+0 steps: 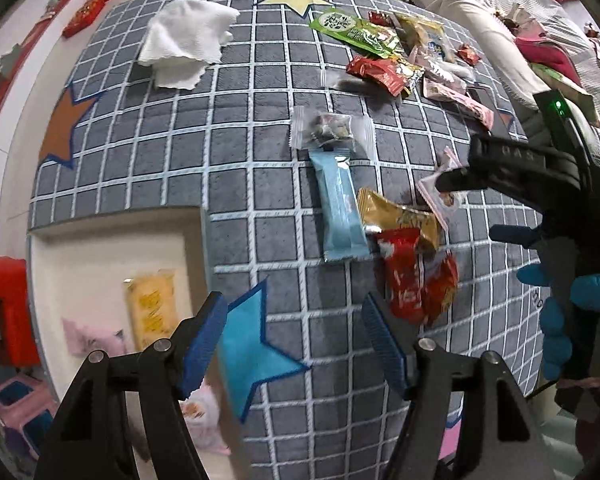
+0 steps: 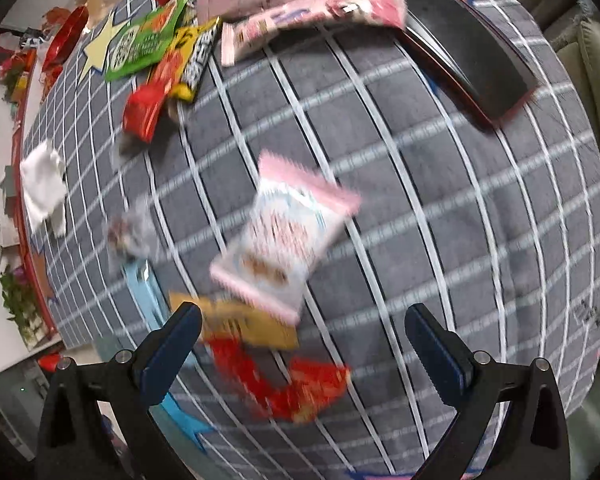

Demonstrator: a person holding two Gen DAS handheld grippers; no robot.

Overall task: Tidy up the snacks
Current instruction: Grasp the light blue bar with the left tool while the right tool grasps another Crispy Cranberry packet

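Snacks lie scattered on a grey grid mat [image 1: 228, 128]. My left gripper [image 1: 296, 344] is open and empty, low over the mat near a blue star, just short of two red packets [image 1: 404, 276]. A light blue bar [image 1: 340, 208], a gold packet [image 1: 400, 216] and a clear wrapped candy [image 1: 332, 126] lie beyond. My right gripper [image 2: 304, 344] is open over a pink and white packet [image 2: 284, 232], blurred by motion. In the left wrist view the right gripper [image 1: 480, 200] comes in from the right, with the pink packet [image 1: 440, 196] at its fingertips.
A white tray [image 1: 112, 264] at the mat's left edge holds a yellow packet [image 1: 152, 308] and pink packets. A white cloth [image 1: 184, 48] lies far left. A heap of snacks [image 1: 392, 52] sits at the back. A dark curved tray [image 2: 472, 60] is at the far right.
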